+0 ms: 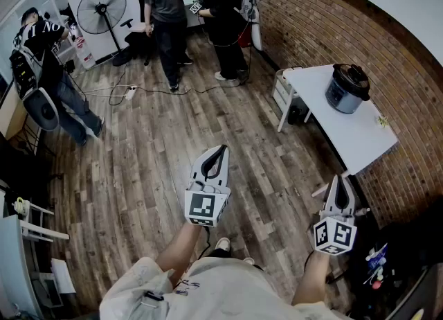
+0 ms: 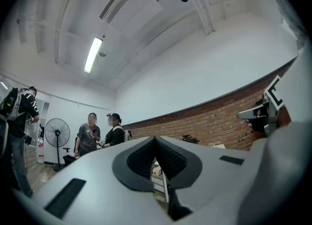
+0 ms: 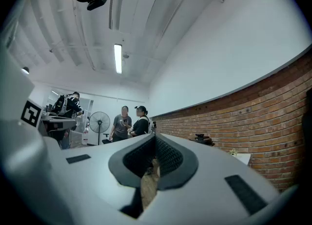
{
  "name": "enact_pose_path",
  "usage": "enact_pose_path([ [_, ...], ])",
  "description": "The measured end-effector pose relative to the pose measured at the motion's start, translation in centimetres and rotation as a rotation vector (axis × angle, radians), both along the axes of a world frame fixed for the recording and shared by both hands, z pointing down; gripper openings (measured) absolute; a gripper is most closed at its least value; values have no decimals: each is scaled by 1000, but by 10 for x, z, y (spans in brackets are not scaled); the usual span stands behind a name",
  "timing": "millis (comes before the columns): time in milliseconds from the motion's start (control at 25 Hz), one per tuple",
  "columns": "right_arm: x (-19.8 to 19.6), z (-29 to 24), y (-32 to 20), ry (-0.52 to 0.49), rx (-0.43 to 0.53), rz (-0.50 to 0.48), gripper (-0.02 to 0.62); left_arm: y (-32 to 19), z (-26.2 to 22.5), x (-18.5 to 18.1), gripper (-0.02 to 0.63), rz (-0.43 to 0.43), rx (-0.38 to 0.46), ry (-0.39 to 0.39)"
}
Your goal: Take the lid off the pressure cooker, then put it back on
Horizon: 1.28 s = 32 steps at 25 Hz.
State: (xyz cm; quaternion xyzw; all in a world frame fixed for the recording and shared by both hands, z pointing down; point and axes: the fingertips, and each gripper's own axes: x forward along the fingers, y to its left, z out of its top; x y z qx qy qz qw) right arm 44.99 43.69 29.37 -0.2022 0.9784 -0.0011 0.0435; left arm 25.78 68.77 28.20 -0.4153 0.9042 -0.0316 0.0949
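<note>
My left claw [image 1: 220, 151] and right claw [image 1: 340, 181] are both closed on nothing at lower centre; the pressure cooker [image 1: 347, 87], lid on, sits upper right on the desk [image 1: 356, 144]. Arriving closed, I'd knock the lid.

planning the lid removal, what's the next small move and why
Probably step toward the white table and bring both grippers nearer the pressure cooker. It sits there with its lid on, well apart from the left gripper and right gripper, both shut and empty over the wood floor.
</note>
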Motion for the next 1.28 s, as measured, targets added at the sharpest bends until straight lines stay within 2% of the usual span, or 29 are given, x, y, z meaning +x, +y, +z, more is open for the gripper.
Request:
enact_pose_path([
  [880,-17,11,14,-12,-45,21,18,6,15,-16,18,25,-4,24],
  [960,-22,11,16,-13,-44,19,44,5,17,-21,38,36,-11,29],
  [1080,-33,11,20,-16,-37,17,101,7,18,-31,141,47,-12,26],
  [1200,-44,11,23,-21,-34,22,177,9,18,-44,183,57,-6,21],
  [1280,-49,11,25,-17,-32,26,204,8,20,-51,194,65,-2,25],
])
